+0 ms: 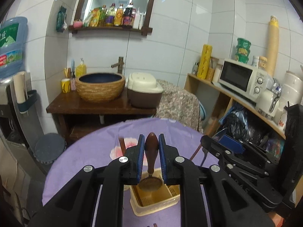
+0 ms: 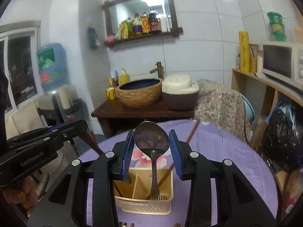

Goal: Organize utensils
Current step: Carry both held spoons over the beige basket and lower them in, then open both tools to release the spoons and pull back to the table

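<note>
Both grippers are up over the round table with the purple cloth (image 2: 227,151), each with a spoon in it.

The left gripper (image 1: 151,151) has its jaws nearly closed, blue pads pinched on the brown handle of a wooden spoon (image 1: 151,145). The handle end sticks up past the fingertips and the bowl of the spoon hangs down toward the camera, right above the cream plastic utensil caddy (image 1: 151,204). From that view the caddy sits on the near part of the table, under the gripper.

The right gripper (image 2: 150,147) is partway open, and its pads sit against the two sides of the bowl of a metal spoon (image 2: 151,138). Bowl is up, handle dangles straight down over the caddy (image 2: 144,198), with the handle tip low over the right-hand compartment. Hard to say if the tip is actually inside or just hovering above the rim; the fisheye squashes it.

The caddy has a slanted divider. There's a dark stick-like utensil in the left section and brown chopsticks (image 2: 164,176) leaning in the right one. Another long brown chopstick (image 2: 192,134) lies on the cloth toward the far edge of the table.

In the right wrist view the left gripper shows at the left edge, held in a hand (image 2: 22,194).
</note>
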Demonstrator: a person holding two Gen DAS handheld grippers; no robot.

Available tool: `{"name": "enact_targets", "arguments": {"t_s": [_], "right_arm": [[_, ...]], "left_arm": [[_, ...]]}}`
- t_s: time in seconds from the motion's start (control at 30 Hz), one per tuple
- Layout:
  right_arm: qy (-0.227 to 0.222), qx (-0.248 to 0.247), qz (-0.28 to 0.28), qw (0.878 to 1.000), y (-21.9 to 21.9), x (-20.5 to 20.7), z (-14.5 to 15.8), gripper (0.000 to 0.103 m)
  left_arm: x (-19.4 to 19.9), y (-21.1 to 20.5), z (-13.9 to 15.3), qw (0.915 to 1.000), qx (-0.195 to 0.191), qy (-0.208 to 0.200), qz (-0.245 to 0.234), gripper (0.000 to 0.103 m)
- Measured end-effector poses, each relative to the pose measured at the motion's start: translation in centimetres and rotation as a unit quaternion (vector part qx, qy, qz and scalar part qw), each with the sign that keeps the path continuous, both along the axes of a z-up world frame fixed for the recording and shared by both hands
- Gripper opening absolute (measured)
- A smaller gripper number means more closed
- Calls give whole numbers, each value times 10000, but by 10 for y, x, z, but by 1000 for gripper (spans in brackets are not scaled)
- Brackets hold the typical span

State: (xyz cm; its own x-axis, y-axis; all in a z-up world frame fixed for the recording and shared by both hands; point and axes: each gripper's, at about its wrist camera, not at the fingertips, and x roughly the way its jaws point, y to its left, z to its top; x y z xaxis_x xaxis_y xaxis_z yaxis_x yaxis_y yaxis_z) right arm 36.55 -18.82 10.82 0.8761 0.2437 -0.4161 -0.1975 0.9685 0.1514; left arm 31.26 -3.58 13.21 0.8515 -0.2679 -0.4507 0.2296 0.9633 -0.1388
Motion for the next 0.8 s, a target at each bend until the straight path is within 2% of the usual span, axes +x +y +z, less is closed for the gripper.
{"name": "enact_targets", "arguments": {"t_s": [0.13, 0.27, 0.53, 0.6, 0.73, 0.8], "right_arm": [[203, -180, -26, 9996, 2, -1, -34, 38], [263, -399, -14, 9989, 6, -6, -55, 38], [238, -642, -34, 9976, 8, -10, -73, 39], [221, -635, -59, 9977, 7, -13, -73, 42], [139, -490, -111, 9986, -2, -22, -69, 59], [98, -417, -105, 9990, -5, -29, -67, 60]], "left_arm": [[-1, 2, -30, 9998, 122, 163, 59, 16], [0, 5, -51, 9992, 161, 354, 86, 16], [0, 12, -55, 9992, 171, 322, 136, 16], [-4, 13, -53, 9994, 111, 313, 102, 25], [-28, 21, -44, 9999, -67, 93, 65, 43], [-44, 25, -41, 9999, -85, -66, 67, 55]]}}
